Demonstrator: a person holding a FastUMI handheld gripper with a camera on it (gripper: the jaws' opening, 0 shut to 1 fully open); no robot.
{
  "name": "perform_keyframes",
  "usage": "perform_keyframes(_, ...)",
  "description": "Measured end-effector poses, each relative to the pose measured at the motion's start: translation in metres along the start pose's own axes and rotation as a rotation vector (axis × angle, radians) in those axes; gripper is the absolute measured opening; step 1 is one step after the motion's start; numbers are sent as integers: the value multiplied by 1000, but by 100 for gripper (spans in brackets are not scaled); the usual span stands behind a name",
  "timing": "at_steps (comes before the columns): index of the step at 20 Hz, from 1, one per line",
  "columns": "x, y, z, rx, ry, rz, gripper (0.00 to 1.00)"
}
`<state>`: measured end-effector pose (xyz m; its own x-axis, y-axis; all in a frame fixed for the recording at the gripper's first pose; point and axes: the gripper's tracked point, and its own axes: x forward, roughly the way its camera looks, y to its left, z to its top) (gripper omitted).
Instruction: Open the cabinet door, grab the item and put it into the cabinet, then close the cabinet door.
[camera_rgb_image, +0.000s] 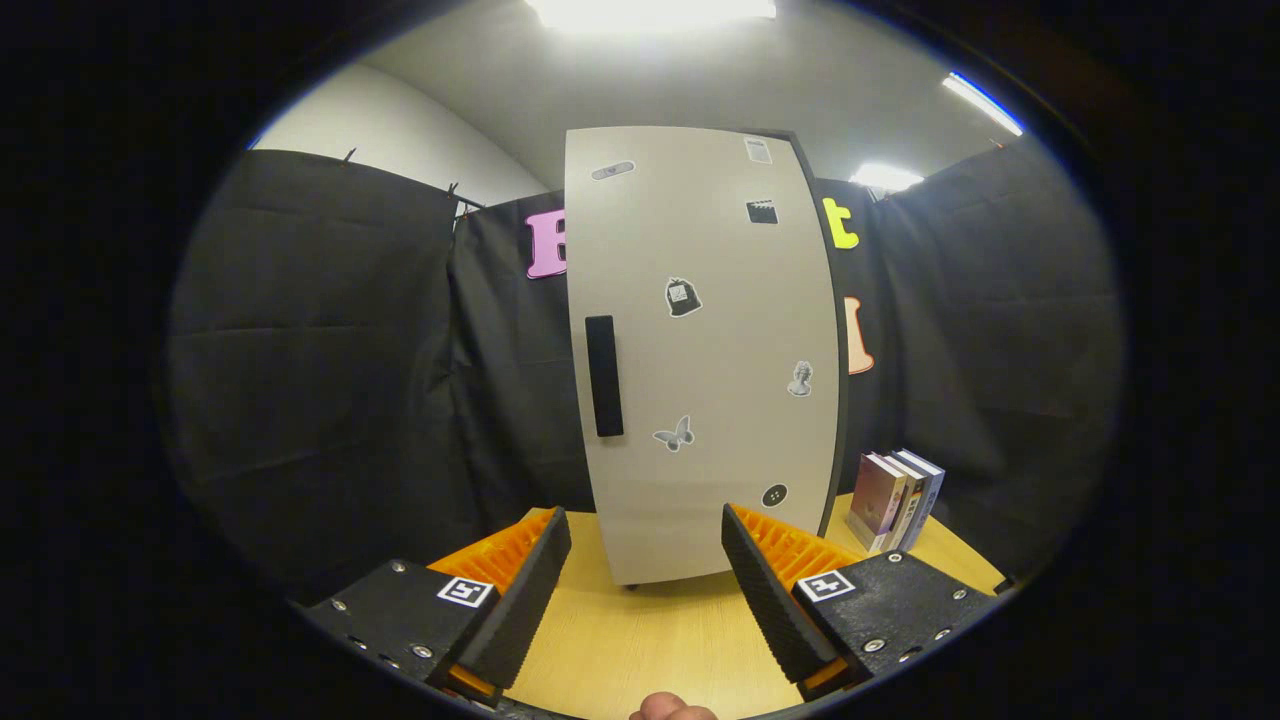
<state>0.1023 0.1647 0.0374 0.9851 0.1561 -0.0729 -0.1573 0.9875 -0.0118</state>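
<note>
Your tool (645, 560) is spread apart, holding nothing. The cabinet door (700, 350) ahead looks closed. Books (893, 498) stand beside it on the tabletop (650, 640).

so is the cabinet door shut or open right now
Shut: the cabinet door lies flat across the front with no gap, its handle untouched. The tool is open, short of it.

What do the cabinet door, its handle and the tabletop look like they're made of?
Cabinet door: smooth matte off-white panel, likely painted board or metal; stickers lie flat on it. Handle: dull black bar, probably plastic. Table: pale wood-grain, perhaps laminate. The gripper hangs open, fingers apart before the shut door.
</note>
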Motion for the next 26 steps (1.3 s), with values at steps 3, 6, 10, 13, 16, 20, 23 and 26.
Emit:
perform_keyframes(3, 0, 3, 0, -2, 1, 0, 94)
perform_keyframes(6, 1, 7, -1, -4, 1, 2, 94)
perform_keyframes(10, 2, 10, -2, -9, 3, 4, 94)
perform_keyframes(13, 2, 12, -1, -8, 0, 7, 94)
perform_keyframes(16, 2, 12, 0, -9, -5, 7, 94)
perform_keyframes(20, 2, 11, 1, 0, -8, -4, 94)
perform_keyframes(23, 3, 11, 2, 3, -10, -11, 94)
perform_keyframes(26, 5, 10, 2, -2, -10, -22, 94)
